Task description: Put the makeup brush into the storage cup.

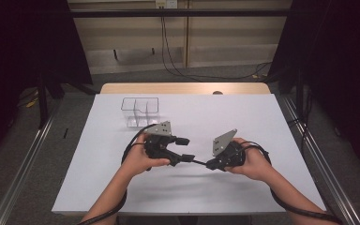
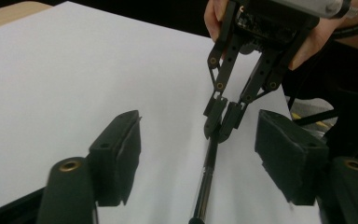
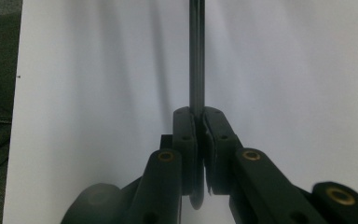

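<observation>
A thin black pen (image 1: 198, 161) hangs just above the white table (image 1: 262, 122), running between my two grippers. My right gripper (image 1: 209, 165) is shut on one end of it. In the right gripper view the pads (image 3: 199, 116) press together on the pen (image 3: 196, 56), which runs straight away from them. My left gripper (image 1: 186, 149) faces it from the left with its jaws apart. In the left gripper view the pen (image 2: 206, 177) passes between the two pads (image 2: 200, 154) and touches neither, while the right gripper (image 2: 221, 123) pinches its far end.
A clear plastic organizer (image 1: 140, 111) with several compartments stands on the table behind my left hand. The table's wooden far edge (image 1: 183, 88) lies beyond it. Metal rails (image 1: 23, 173) run along the floor on both sides.
</observation>
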`<state>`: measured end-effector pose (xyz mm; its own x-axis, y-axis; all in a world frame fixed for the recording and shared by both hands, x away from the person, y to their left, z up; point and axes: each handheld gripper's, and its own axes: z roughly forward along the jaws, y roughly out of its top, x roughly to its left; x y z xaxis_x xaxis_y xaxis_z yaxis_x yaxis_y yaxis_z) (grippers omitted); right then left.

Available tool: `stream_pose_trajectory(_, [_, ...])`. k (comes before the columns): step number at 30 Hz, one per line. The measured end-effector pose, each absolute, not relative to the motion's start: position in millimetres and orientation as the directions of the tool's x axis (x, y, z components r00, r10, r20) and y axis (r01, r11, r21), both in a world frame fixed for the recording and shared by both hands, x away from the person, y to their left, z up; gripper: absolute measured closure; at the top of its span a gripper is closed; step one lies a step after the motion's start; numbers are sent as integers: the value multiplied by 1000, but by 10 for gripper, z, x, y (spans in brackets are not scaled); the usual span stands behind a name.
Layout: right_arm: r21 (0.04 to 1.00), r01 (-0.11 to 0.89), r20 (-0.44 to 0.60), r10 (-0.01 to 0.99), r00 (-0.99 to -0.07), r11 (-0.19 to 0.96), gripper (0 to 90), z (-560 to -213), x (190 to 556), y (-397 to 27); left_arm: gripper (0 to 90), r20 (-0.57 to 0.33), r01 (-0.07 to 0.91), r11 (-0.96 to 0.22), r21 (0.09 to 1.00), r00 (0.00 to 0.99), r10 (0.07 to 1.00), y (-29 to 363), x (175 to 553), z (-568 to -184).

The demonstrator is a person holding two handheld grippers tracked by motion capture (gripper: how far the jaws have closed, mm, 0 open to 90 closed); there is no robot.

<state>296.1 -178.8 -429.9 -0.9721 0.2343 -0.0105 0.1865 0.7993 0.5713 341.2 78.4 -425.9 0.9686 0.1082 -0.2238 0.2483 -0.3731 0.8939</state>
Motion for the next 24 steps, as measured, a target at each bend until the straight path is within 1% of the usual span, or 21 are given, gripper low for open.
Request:
stream_pose_trajectory(5, [586, 190, -15, 245, -969, 788, 847, -4301, 2961, -1805, 183, -240, 267, -333, 904, 963, 121, 791, 3421, -4253])
stream_pose_trajectory(9, [600, 201, -7, 256, -967, 775, 847, -4305, 2958, -1813, 134, -236, 266, -298, 917, 963, 132, 817, 3439, -4252])
stream_pose_trajectory(17, [619, 203, -8, 264, -964, 759, 847, -4305, 2955, -1826, 100, -228, 257, -210, 943, 961, 154, 861, 3456, -4232])
stream_pose_trajectory(24, [631, 207, -3, 269, -963, 748, 847, -4319, 2948, -1838, 80, -230, 258, -168, 951, 958, 171, 892, 3467, -4235])
